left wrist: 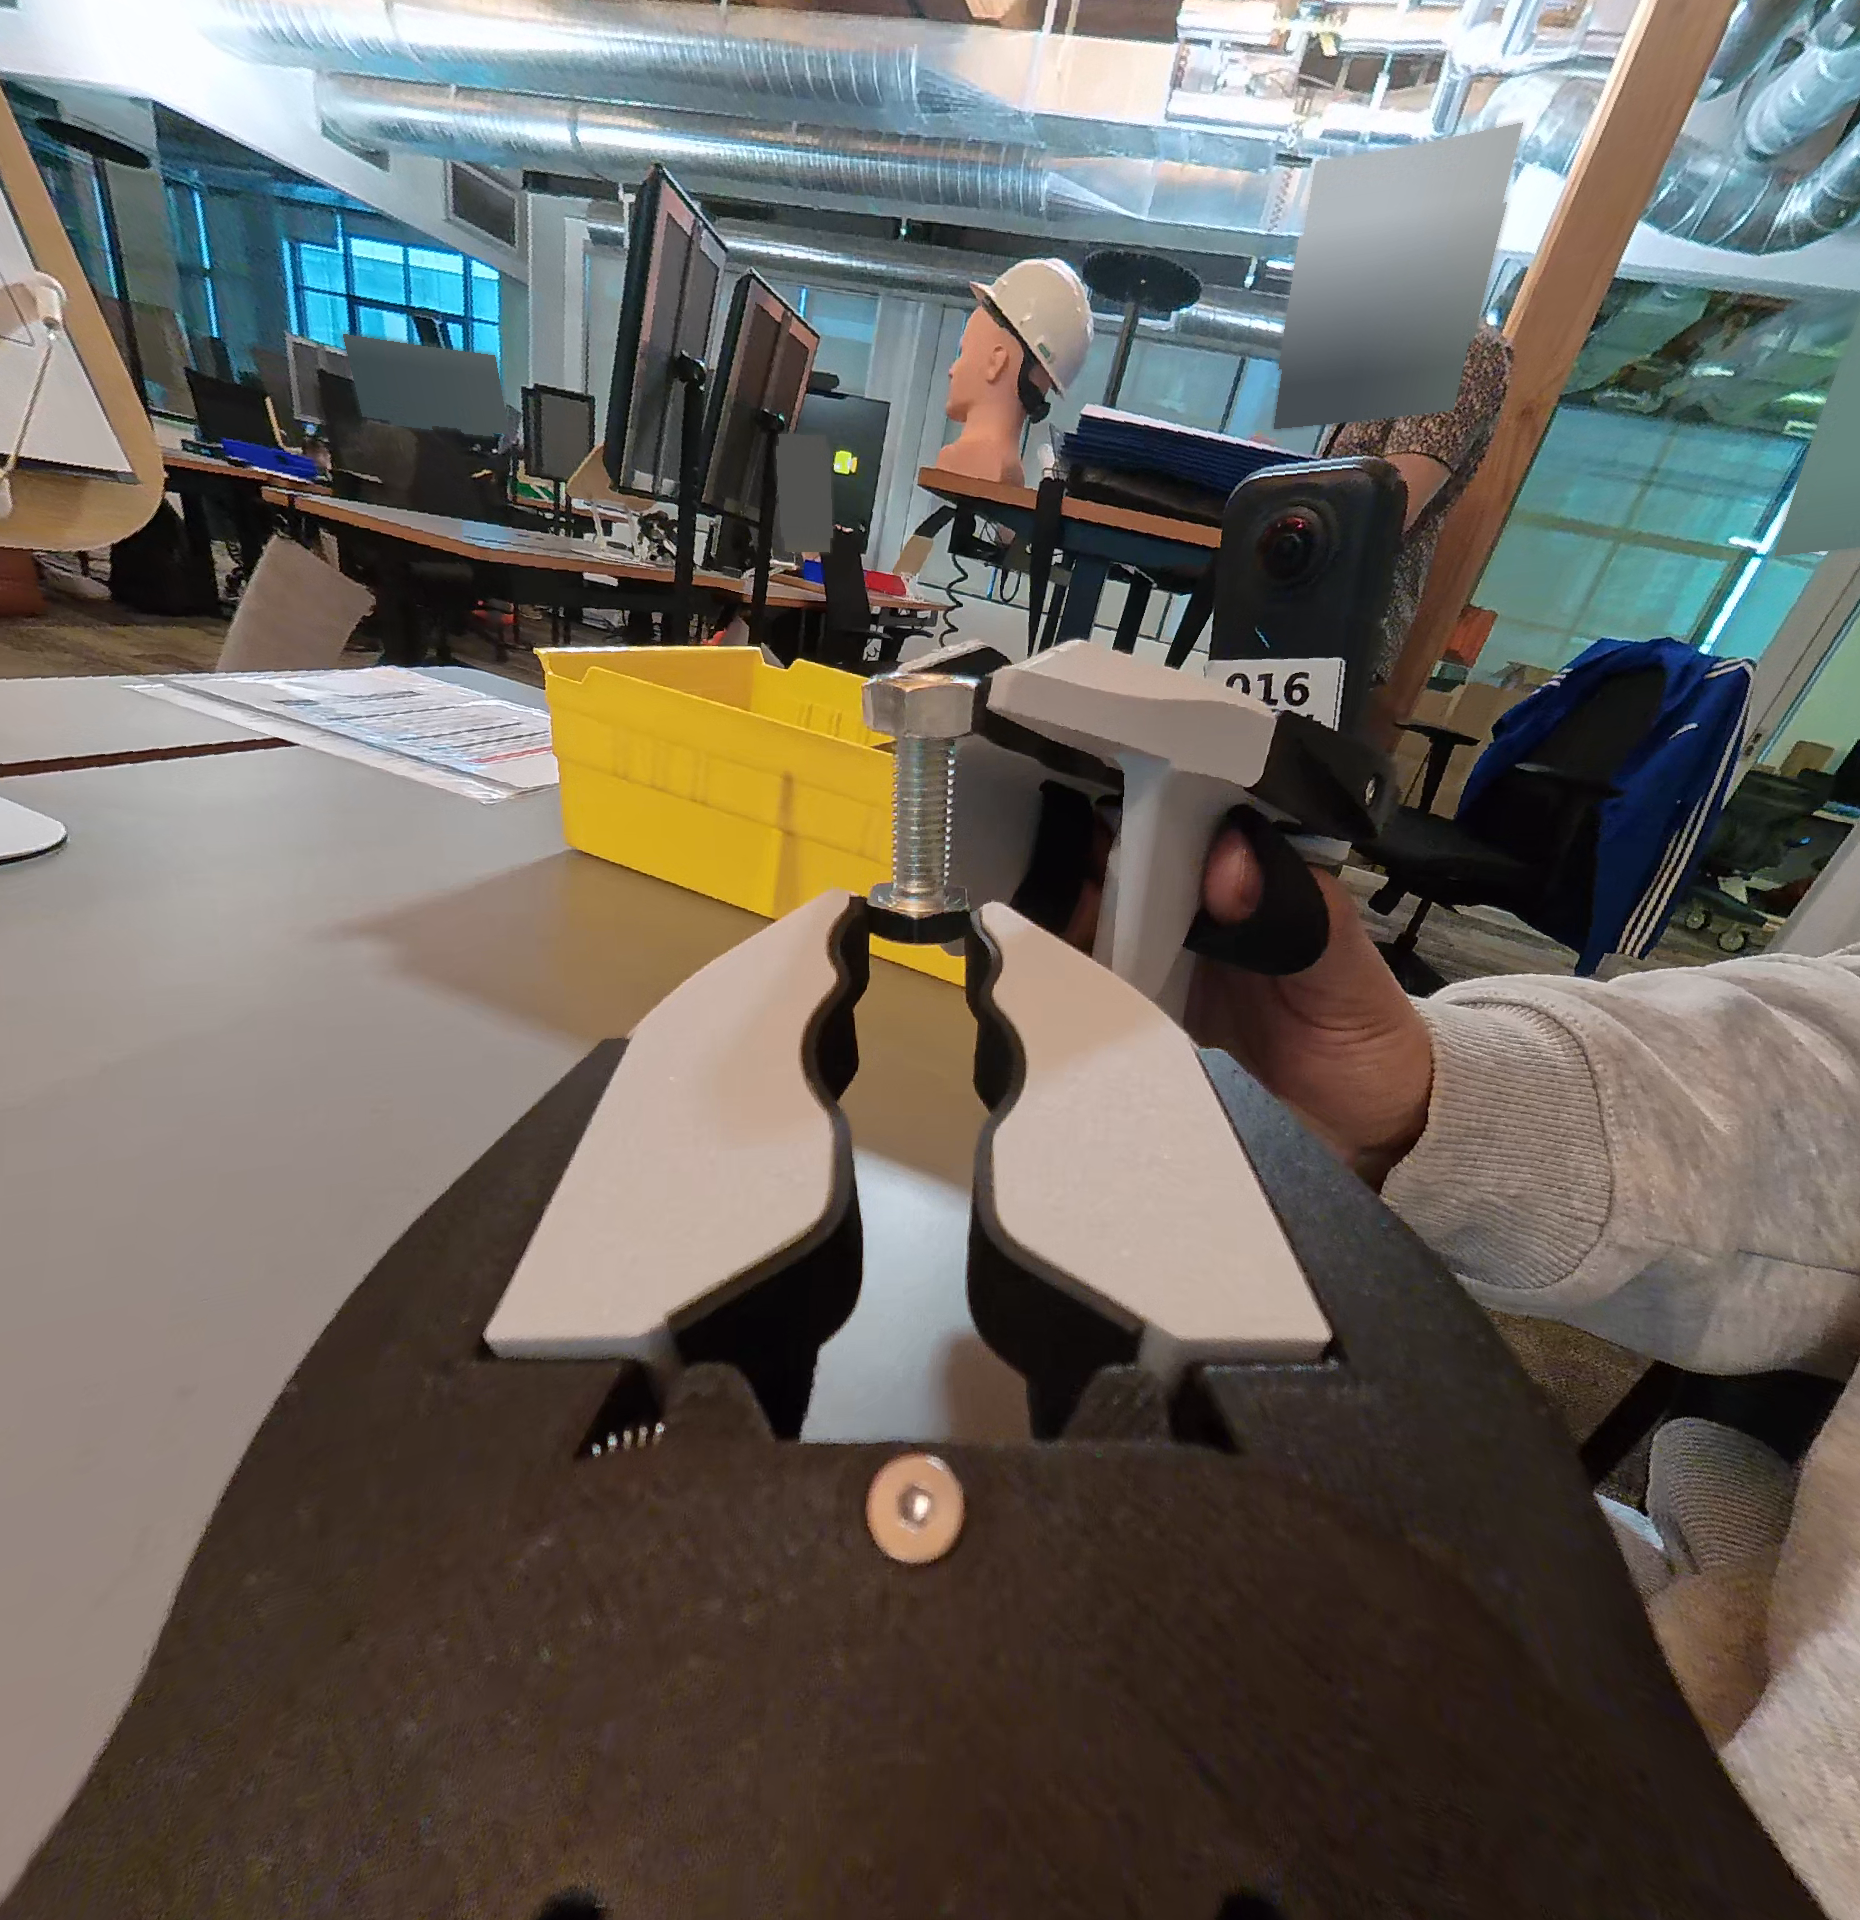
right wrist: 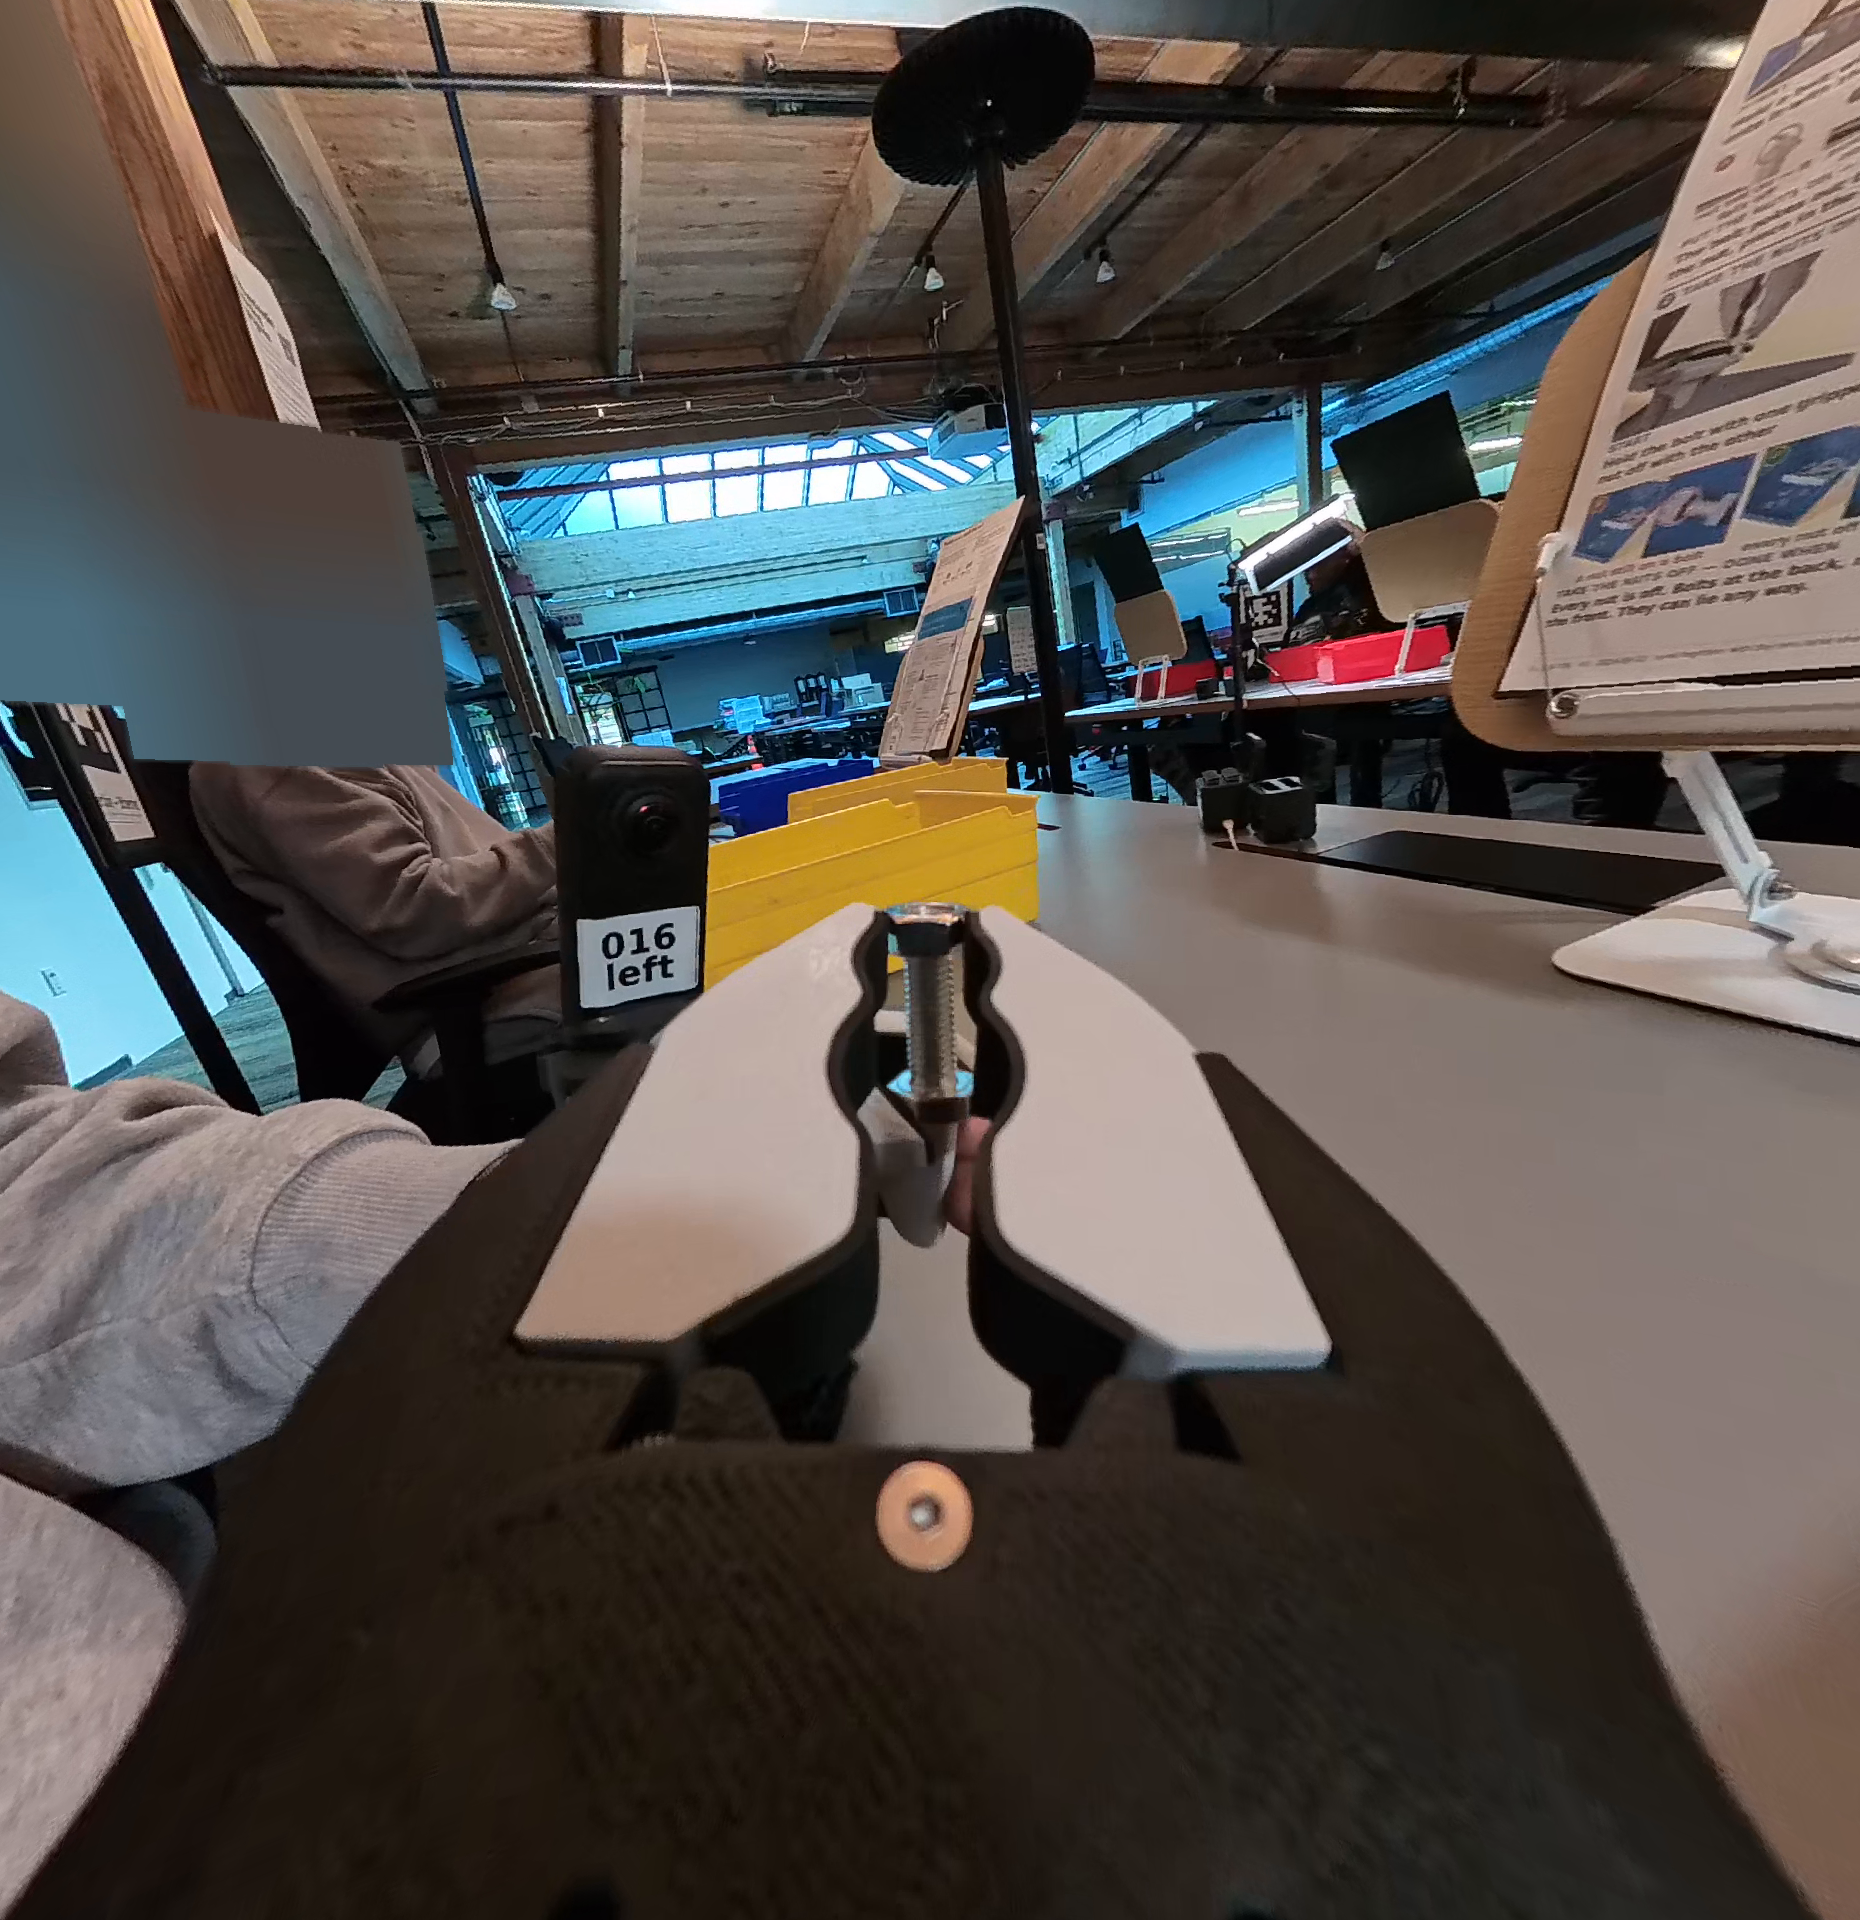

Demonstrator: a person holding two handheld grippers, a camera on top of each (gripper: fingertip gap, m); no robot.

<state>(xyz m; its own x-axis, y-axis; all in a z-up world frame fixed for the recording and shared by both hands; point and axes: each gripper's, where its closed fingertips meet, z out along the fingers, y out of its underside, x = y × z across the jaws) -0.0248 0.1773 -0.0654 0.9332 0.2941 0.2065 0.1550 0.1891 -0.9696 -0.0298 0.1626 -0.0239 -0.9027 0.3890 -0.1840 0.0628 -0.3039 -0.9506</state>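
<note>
A silver hex bolt (left wrist: 922, 800) stands upright above the grey table (left wrist: 282, 1039), head on top. My left gripper (left wrist: 913, 914) is shut on the nut (left wrist: 915, 896) at the bolt's lower end. My right gripper (left wrist: 973, 691) comes in from the right and is shut on the bolt's head (left wrist: 920, 707). In the right wrist view the bolt (right wrist: 928, 1003) hangs between my right gripper's (right wrist: 928, 923) fingertips, with the nut (right wrist: 931, 1086) below it and a left fingertip (right wrist: 910, 1184) under that. A person's hand (left wrist: 1310, 1039) in a grey sleeve holds the right gripper.
A yellow bin (left wrist: 697, 769) stands on the table just behind the bolt; it also shows in the right wrist view (right wrist: 884, 852). A laminated sheet (left wrist: 365, 717) lies at the far left. A white stand (right wrist: 1736, 966) with an instruction sheet is at the right. Another person sits behind. Left and right tips are no more than a few centimetres apart.
</note>
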